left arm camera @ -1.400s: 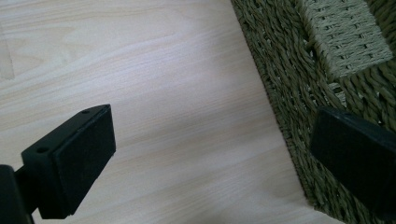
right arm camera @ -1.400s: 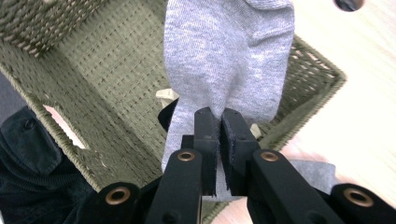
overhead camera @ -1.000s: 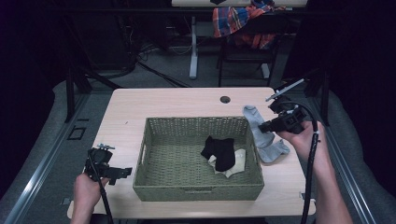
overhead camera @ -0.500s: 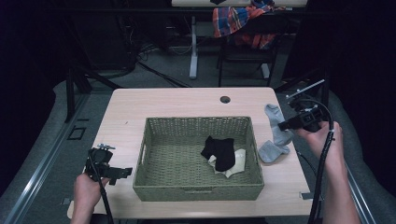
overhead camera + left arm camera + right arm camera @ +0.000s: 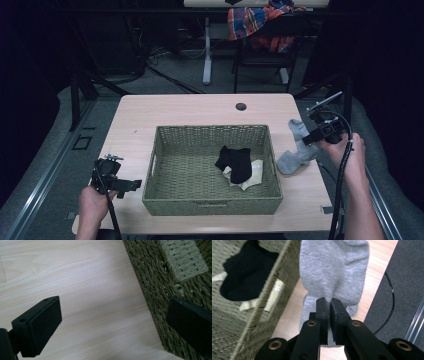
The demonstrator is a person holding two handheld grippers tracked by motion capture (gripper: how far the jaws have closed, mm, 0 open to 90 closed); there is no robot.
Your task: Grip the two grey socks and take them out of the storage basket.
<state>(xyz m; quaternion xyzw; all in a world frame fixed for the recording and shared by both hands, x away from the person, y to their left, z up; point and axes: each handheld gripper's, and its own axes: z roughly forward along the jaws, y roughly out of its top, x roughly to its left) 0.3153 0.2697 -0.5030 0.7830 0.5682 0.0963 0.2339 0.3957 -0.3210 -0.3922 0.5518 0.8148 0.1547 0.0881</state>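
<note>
A grey sock (image 5: 299, 148) (image 5: 333, 272) lies on the table's right edge, beside the woven basket (image 5: 165, 145). My right gripper (image 5: 309, 140) (image 5: 329, 302) is shut on the grey sock, pinching a fold of it between the jaws. Inside the basket a black sock (image 5: 235, 162) (image 5: 244, 277) rests on a cream sock (image 5: 252, 175). My left gripper (image 5: 131, 185) (image 5: 113, 322) stands open low over the table by the basket's front left corner, nothing between its fingers; one jaw is close against the basket wall (image 5: 155, 285).
A dark round hole (image 5: 241, 106) sits at the table's far edge. Beyond the table are a chair with a plaid cloth (image 5: 260, 22) and desk legs. Bare tabletop (image 5: 82, 285) stretches left of the basket. A cable (image 5: 387, 315) runs over the floor right of the table.
My right gripper has moved right and down toward the table's right edge, dragging the grey sock with it. The left gripper has stayed where it was.
</note>
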